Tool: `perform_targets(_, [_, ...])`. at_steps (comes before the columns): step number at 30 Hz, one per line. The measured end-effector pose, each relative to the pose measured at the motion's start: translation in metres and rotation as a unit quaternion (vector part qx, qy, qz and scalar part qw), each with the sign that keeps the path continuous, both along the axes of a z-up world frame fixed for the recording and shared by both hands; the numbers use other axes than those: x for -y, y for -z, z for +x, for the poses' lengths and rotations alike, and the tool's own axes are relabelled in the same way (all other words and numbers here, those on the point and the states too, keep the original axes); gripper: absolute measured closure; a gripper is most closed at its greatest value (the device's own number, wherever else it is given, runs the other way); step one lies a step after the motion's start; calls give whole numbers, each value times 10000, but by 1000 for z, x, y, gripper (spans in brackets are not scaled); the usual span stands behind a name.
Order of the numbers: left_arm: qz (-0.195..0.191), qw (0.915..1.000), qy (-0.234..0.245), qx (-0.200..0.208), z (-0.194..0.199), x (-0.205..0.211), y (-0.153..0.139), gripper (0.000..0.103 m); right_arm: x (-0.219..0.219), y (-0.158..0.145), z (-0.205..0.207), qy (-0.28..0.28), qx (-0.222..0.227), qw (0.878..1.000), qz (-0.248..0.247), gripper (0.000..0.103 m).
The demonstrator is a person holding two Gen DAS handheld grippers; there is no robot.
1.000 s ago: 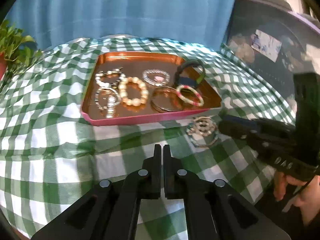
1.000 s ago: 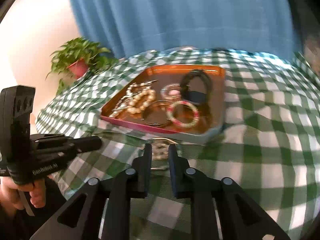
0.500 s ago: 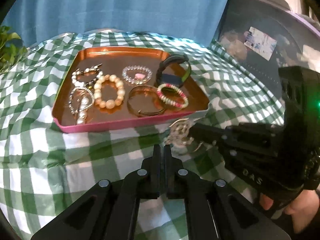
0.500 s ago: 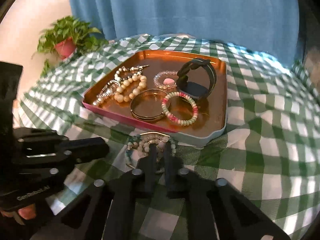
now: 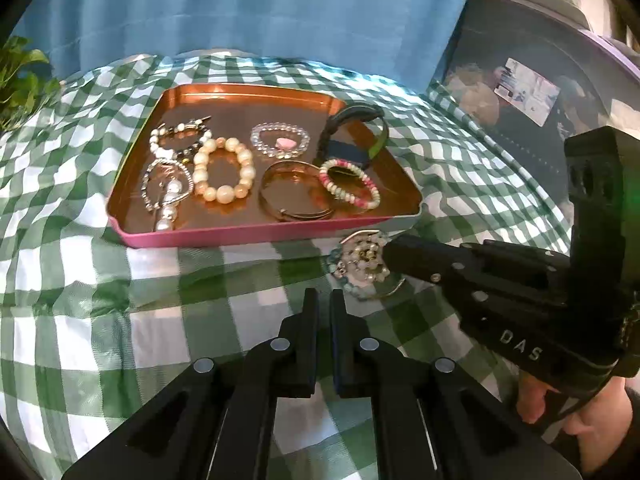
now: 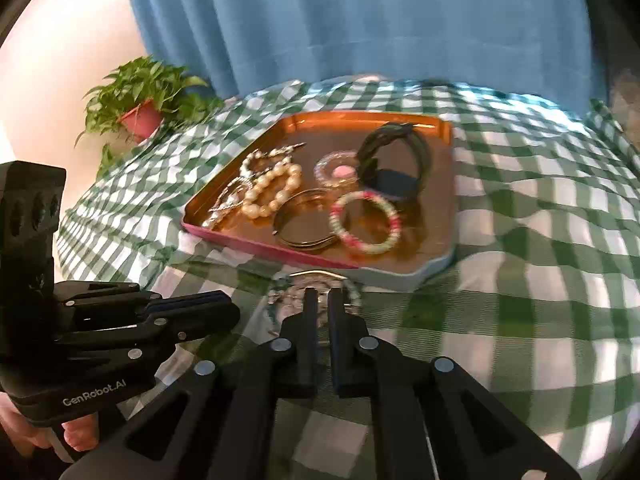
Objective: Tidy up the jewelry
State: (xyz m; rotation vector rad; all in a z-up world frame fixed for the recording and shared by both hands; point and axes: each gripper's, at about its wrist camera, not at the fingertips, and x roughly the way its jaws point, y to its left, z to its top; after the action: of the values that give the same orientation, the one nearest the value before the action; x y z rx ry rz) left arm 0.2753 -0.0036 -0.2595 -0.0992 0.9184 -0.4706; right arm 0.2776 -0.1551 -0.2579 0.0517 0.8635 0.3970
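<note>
the right gripper (image 6: 319, 300) had its two fingers drawn in to a narrow gap at the near edge of a beaded bracelet (image 5: 362, 262) that lay on the checked cloth (image 5: 80, 280); it looked clamped on the beads, though blur there made the contact hard to confirm. this bracelet sat just outside the tray (image 5: 240, 234), touching or almost touching its near right corner, so it was the one piece not yet put away. the left gripper (image 5: 324, 304) hovered over the cloth to the left of it with its fingers nearly together and nothing between them. farther out, the copper tray already held the rest: a big pearl bracelet (image 5: 223, 174) near the middle, a chain piece with pearls (image 5: 166, 192) at the near left, a mixed bead bracelet (image 5: 180, 136) behind that, a clear bead bracelet with a pink charm (image 5: 280, 141) toward the far side, a thin metal bangle (image 5: 296, 196) near the front, a pink and white bead bracelet (image 5: 350, 186) to its right, and a dark watch band (image 5: 352, 136) standing on edge at the far right. by that count the sorting seemed nearly finished, with only the lift of the last bracelet over the rim and into free space in the tray left to do.
</note>
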Motion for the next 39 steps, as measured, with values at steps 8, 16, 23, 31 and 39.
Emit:
perform_targets(8, [10,10000,22,-75,3,-4,3,96,-15,9,11,34,-187,9993,-312,75])
perform_targets(16, [-58,9999,97,-92,5,1,3,95,1,8,18,84,-226,9995,212,99])
perform_targets(23, [-280,9992,276,65,12,13,-5,95,26,-45,-12,295,571,9971,404,99])
perform_targets(31, [43,9991,411,83,28,42,8,93,55,-7,-9,430,2,9990,151,98])
perform_targets(39, [146,9989,440,19,23,43,7,103,71,10,-10,608,-217,9976,234,82])
